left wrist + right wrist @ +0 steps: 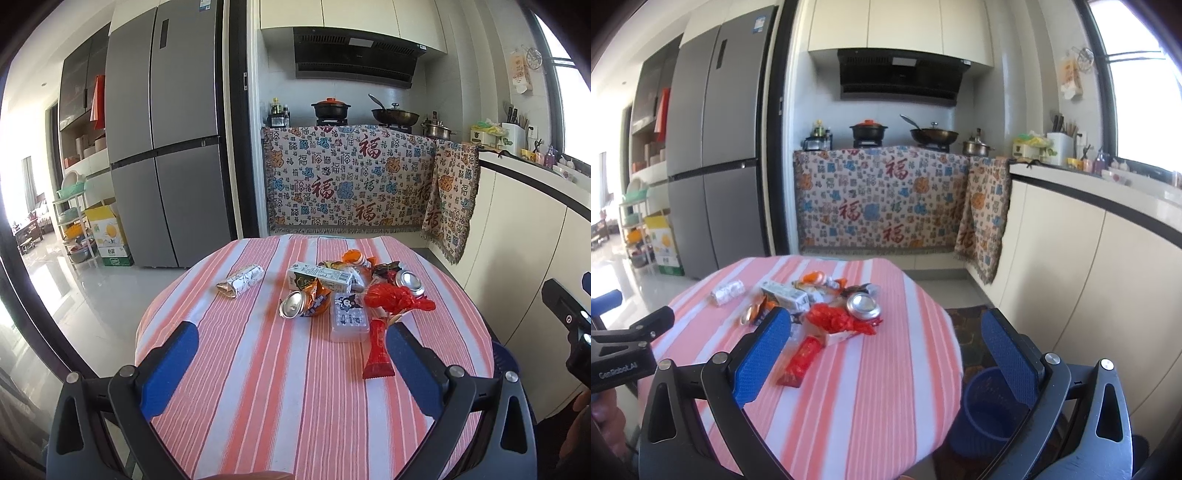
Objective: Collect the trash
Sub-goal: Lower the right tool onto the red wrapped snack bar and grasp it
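The trash lies heaped at the centre of the striped table (258, 387), mid-frame in both views. Both the left gripper (291, 354) and right gripper (886, 343) hover with jaws apart, holding nothing. Two crushed cans (291, 303) look light but slippery — best pinched across the rim. The long red wrapper (377, 350) and milk carton (319, 278) seem soft, easily grasped mid-body. One blue bin (988, 410) waits lower right.
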Demonstrator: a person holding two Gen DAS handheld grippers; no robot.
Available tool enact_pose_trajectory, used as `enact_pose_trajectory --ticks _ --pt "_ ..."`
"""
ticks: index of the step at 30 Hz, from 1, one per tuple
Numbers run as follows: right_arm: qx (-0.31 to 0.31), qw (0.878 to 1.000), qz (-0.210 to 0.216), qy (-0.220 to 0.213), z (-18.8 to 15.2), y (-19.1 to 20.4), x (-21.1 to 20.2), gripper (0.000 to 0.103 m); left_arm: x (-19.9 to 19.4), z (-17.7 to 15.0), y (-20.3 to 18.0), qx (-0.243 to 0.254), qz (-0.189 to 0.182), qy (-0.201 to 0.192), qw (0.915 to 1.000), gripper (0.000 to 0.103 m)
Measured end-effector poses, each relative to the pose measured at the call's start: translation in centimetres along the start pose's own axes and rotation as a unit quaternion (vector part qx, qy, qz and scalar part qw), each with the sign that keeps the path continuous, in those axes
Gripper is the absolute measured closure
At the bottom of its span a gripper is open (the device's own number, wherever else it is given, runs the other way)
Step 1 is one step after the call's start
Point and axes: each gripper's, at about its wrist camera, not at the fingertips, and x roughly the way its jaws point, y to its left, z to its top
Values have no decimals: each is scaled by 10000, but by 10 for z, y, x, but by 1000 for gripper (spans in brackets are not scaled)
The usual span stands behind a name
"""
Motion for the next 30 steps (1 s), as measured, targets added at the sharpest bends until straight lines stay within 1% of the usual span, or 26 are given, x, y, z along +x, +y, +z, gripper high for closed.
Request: enact_pose_trajectory --ticks 6,9,12,17,20,22,23,26,30 --pt "-20 9996 141 256 -11 4 19 0 33 -15 8 -58 -139 364 9992 0" --pt "18 9982 321 503 -21 6 38 0 60 -30 13 22 -103 656 9978 0" --pt "17 9941 599 907 -36 12 64 0 91 -46 21 90 12 970 9952 0" --pt "59 9792 1244 1605 -57 33 110 0 137 -66 33 170 125 1440 9893 0" --pt "102 9698 1471 1941 -61 47 140 1 155 -72 35 240 160 1600 9867 0" --pt "152 9614 1671 2183 -63 57 162 1 163 -73 34 289 159 1650 9857 0" --pt "138 9589 1697 2271 -64 62 171 2 165 -74 33 311 166 1673 9853 0" --pt "-53 9513 1686 2579 -68 80 200 13 174 -76 32 347 171 1768 9835 0" --pt "-129 9402 1709 2945 -79 95 224 16 184 -81 32 344 154 1931 9804 0"
